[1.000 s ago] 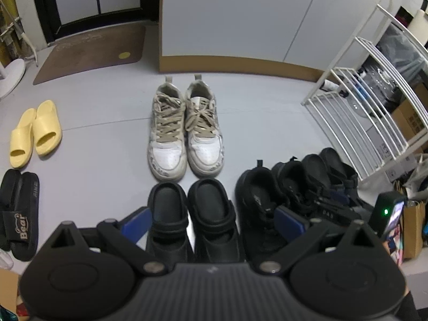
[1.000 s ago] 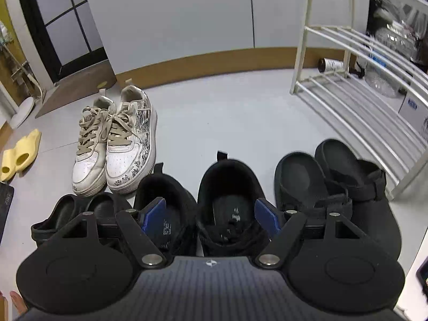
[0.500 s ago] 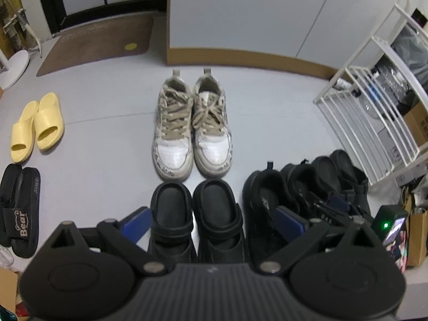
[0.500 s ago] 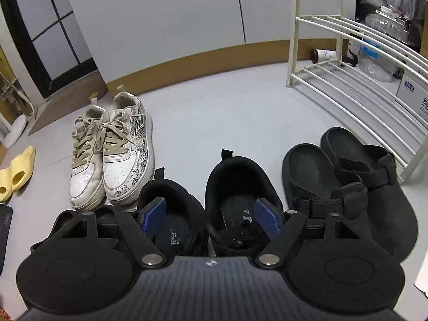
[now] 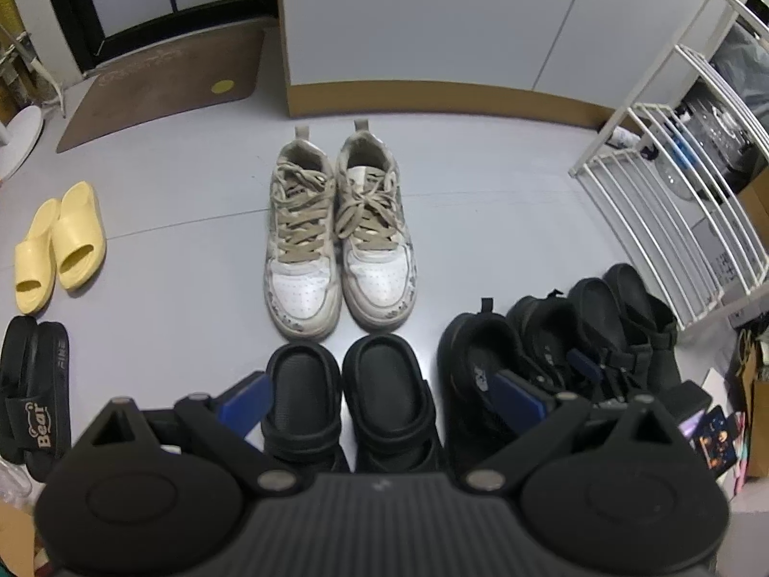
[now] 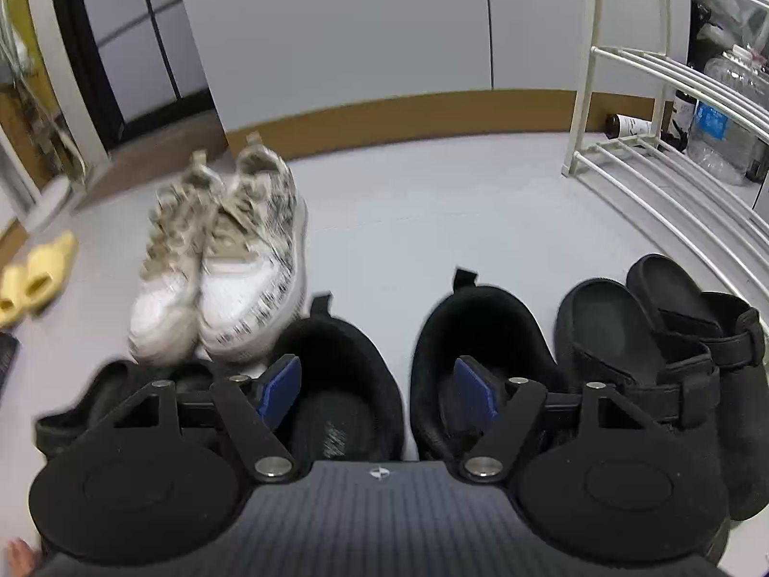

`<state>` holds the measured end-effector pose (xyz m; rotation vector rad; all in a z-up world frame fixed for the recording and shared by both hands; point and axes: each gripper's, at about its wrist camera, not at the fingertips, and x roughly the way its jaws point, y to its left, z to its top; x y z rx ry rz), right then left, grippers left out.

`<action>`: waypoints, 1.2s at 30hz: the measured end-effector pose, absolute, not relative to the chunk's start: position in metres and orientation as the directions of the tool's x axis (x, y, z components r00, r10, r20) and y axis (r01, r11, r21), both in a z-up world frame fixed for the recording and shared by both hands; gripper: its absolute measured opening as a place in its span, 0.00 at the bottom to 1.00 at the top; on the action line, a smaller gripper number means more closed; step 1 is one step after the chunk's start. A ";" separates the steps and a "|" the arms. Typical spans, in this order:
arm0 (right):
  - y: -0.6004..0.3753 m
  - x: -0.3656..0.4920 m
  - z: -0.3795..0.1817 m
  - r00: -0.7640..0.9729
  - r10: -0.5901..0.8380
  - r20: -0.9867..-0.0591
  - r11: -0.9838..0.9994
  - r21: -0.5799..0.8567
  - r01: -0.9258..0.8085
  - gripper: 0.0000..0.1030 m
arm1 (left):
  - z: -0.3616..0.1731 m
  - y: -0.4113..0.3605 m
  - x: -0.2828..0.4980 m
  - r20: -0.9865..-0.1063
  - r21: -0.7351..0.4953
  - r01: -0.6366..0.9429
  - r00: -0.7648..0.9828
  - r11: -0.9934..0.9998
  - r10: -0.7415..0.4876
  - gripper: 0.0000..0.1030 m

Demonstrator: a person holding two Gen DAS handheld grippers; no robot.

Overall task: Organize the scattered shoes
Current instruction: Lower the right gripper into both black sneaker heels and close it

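Observation:
My left gripper hangs open over a pair of black clogs, one blue pad on each side of the pair and neither touching. My right gripper is low over a pair of black sneakers. Each blue pad is inside one shoe opening, and the two inner collars are between them. Its jaws are closing, and the pads do not press on the collars. White sneakers stand paired just beyond the clogs.
Black strap sandals sit right of the sneakers, against a white wire rack. Yellow slides and black slides lie at the left. A brown doormat is by the door, with grey floor in between.
My right gripper has sunk toward the black sneakers and its pads have drawn closer together. The left gripper has drifted slightly and stays open over the clogs.

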<state>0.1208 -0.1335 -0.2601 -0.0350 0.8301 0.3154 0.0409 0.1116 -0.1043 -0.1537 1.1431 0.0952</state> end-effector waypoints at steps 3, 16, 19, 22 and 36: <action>-0.144 0.127 -0.276 0.587 0.269 -0.764 0.957 0.142 -0.254 0.42 | -0.106 0.110 0.042 -0.913 -0.074 -0.151 0.408 0.986 -0.006 0.96; -0.132 0.109 -0.281 0.597 0.221 -0.771 0.944 0.015 -0.330 0.44 | -0.106 0.100 0.041 -0.916 -0.079 -0.131 0.400 0.988 -0.020 0.96; -0.127 0.109 -0.286 0.582 0.210 -0.786 0.942 0.003 -0.335 0.46 | -0.106 0.101 0.043 -0.916 -0.080 -0.136 0.401 0.987 -0.019 0.96; -0.121 0.110 -0.289 0.565 0.191 -0.803 0.931 -0.034 -0.363 0.46 | -0.106 0.098 0.044 -0.916 -0.083 -0.128 0.401 0.988 -0.025 0.96; -0.136 0.102 -0.299 0.607 0.249 -0.754 0.936 0.026 -0.352 0.46 | -0.108 0.091 0.045 -0.919 -0.086 -0.115 0.393 0.990 -0.034 0.96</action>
